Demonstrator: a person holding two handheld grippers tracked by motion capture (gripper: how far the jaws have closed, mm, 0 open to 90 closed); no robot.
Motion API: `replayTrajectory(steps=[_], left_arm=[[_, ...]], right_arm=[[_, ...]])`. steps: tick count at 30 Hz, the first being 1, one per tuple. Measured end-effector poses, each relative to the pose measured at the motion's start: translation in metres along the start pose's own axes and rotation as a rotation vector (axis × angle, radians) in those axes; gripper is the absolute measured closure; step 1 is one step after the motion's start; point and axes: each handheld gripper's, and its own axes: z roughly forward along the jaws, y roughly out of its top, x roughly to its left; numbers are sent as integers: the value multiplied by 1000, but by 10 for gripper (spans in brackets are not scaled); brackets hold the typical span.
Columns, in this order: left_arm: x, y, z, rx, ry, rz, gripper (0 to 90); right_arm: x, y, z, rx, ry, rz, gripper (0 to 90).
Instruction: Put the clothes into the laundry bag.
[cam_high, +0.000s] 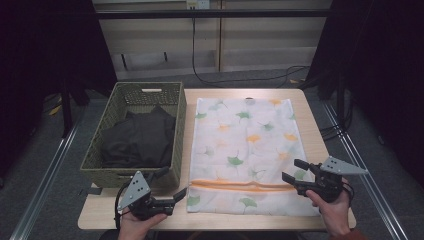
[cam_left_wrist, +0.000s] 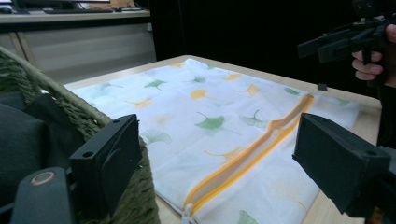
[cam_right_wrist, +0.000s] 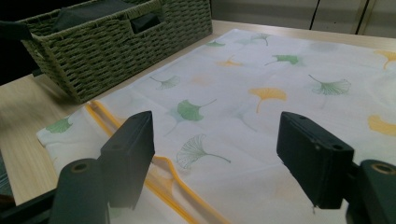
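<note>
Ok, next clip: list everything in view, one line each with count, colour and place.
laundry bag: one, white with green and orange leaf print and an orange zipper near its front end, flat on the table's middle and right.
basket: one, green woven, on the table's left, beside the bag.
dark clothes: a black pile, count unclear, inside the basket.
table: one, light wood, under everything.
cables: black, on the floor behind the table.
left gripper: one, black, open, at the front left by the bag's near corner.
right gripper: one, black, open, over the bag's right edge.
hands: two, at the front edge, one holding each gripper.
</note>
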Motion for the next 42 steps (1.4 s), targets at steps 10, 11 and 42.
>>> replayTrajectory(steps=[10, 11, 42], left_arm=[[0, -3, 1, 14, 41, 19, 142], [0, -3, 1, 14, 45, 17, 141], [-2, -5, -2, 44, 44, 22, 119]], right_arm=[[3, 0, 15, 90, 41, -12, 299], [4, 0, 16, 104, 49, -11, 302], [20, 12, 113, 427, 220, -164, 523]])
